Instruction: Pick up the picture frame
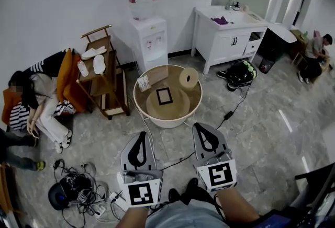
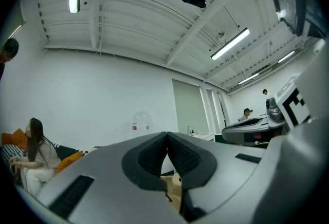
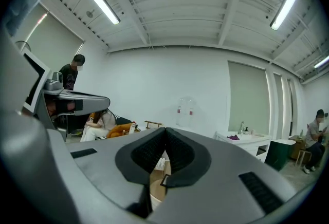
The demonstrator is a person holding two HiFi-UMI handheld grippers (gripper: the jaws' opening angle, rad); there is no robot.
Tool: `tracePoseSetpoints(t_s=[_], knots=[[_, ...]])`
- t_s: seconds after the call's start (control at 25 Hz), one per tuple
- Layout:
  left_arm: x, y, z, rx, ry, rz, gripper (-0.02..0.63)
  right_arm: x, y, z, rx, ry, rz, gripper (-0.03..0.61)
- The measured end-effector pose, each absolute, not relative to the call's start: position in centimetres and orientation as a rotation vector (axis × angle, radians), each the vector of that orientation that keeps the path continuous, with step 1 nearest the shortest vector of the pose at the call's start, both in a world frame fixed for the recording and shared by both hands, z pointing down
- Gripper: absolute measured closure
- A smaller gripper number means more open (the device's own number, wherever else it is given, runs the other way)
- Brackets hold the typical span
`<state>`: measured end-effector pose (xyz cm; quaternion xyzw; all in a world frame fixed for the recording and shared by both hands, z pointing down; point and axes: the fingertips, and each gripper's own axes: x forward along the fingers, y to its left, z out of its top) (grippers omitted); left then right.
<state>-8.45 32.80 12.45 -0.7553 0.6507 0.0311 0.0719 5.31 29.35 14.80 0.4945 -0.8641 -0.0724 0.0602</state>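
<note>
The picture frame [image 1: 164, 95], small with a black border, lies flat in the middle of a round wooden-topped table [image 1: 147, 112] ahead of me. In the head view both grippers hover side by side over the floor, short of the table's near rim. My left gripper [image 1: 141, 135] is shut, its dark pads meeting with nothing between them [image 2: 167, 136]. My right gripper [image 1: 201, 126] is shut and empty too [image 3: 165, 133]. A dark corner of the frame [image 3: 163, 180] shows below the right gripper's pads.
On the table also stand a wooden board [image 1: 157, 73], a small card [image 1: 143, 83] and a round wooden disc [image 1: 188, 77]. Behind are a water dispenser [image 1: 148, 37], a wooden rack [image 1: 102, 72] and a white sink cabinet [image 1: 230, 38]. A person [image 1: 36, 96] sits at the left. Cables [image 1: 78, 190] lie on the floor.
</note>
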Motion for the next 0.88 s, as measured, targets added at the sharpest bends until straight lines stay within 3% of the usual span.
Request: tracePoseSetpoints(t_s=[0.48, 0.88], knots=[[-5.4, 22.3, 17.8, -2.374, 1.939, -0.067, 0.598, 8.5, 18.7, 20.3, 1.585, -2.566, -0.069, 0.566], [-4.4, 8.2, 16.9, -2.279, 1.946, -0.165, 0.598, 8.6, 4.0, 20.0, 1.508, -2.645, -0.044, 0.566]])
